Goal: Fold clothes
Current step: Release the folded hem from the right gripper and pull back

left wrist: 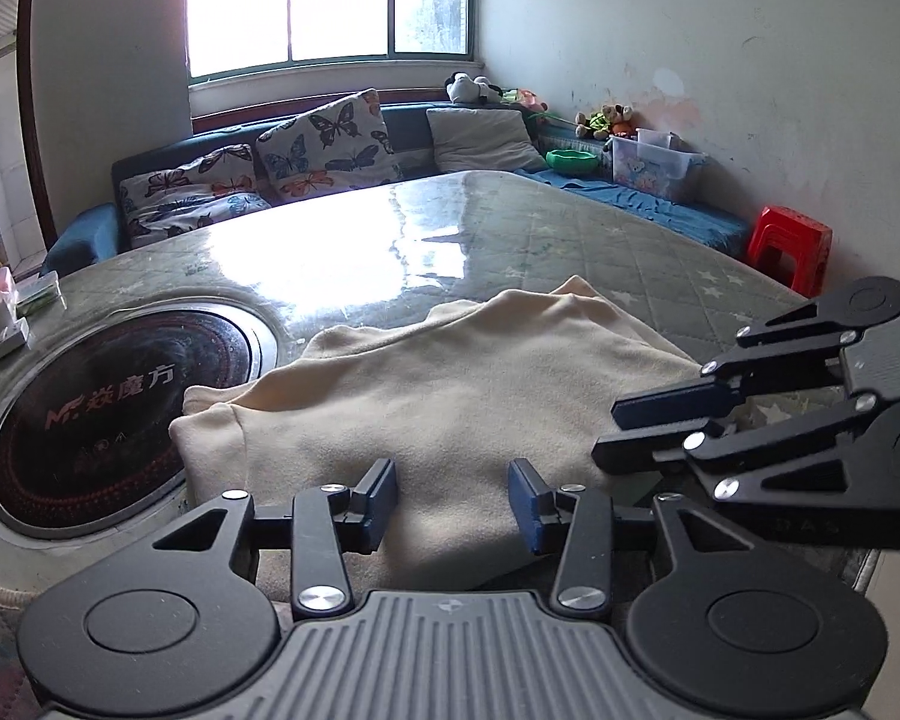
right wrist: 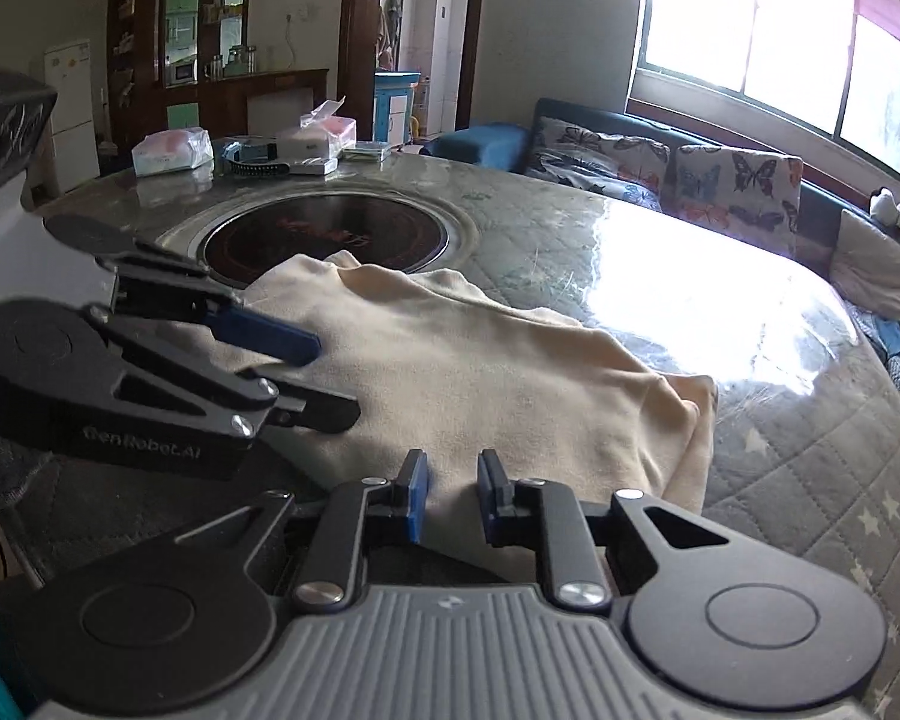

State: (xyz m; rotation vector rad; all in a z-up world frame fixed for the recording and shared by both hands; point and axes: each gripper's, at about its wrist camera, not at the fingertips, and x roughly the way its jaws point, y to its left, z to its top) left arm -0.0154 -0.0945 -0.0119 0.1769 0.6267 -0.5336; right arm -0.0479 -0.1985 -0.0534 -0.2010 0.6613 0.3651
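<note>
A cream garment (left wrist: 450, 372) (right wrist: 480, 372) lies in a loose fold on the quilted, plastic-covered table (left wrist: 510, 228) (right wrist: 780, 432). My left gripper (left wrist: 453, 495) (right wrist: 315, 375) hovers over the garment's near edge. Its jaws stand open and only the cloth below shows through the gap. My right gripper (right wrist: 453, 495) (left wrist: 636, 426) is low over the garment's right part, close beside the left one. Its blue pads (right wrist: 417, 495) stand a narrow gap apart with nothing pinched between them.
A round black cooktop (left wrist: 120, 420) (right wrist: 330, 240) is set into the table just left of the garment. Tissue packs and boxes (right wrist: 174, 150) crowd the far side. A sofa with butterfly cushions (left wrist: 330, 138) and a red stool (left wrist: 789, 246) stand beyond the table.
</note>
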